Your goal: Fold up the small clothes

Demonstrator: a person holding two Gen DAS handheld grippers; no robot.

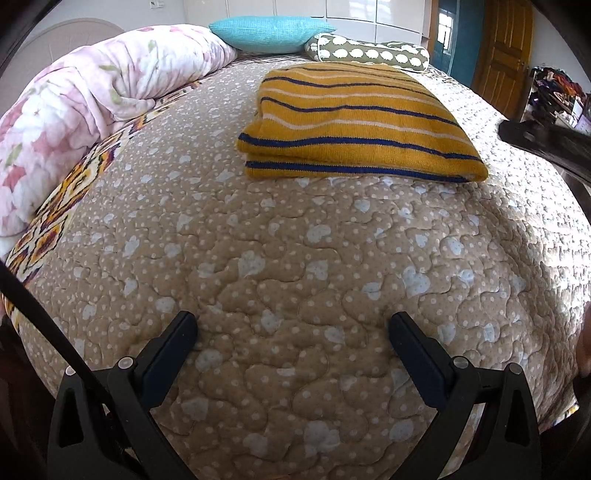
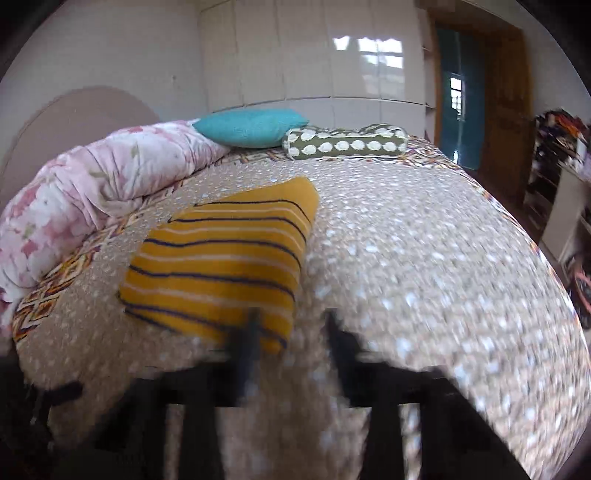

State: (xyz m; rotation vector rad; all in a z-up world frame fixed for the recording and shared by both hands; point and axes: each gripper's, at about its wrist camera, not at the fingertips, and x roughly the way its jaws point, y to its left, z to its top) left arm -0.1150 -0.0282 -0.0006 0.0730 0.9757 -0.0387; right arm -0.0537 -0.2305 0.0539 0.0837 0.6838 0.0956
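Folded striped sweater point(image 1: 354, 122) lies on the bed's quilt point(image 1: 280, 280).
My left hand-held gripper point(image 1: 293, 332) hovers open, empty; my blurred right hand-held gripper point(image 2: 291, 325) looks nearly closed, holding nothing.

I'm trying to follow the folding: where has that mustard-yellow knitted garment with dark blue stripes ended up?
The mustard-yellow striped knitted garment lies folded on the beige quilted bedspread, ahead of both grippers, in front of the teal pillow and right of the pink floral duvet.

The small garment point(image 1: 356, 122) is mustard yellow with dark blue and thin white stripes. It is folded into a flat, layered rectangle. It lies on the beige quilt, in the upper middle of the left wrist view and left of centre in the right wrist view.
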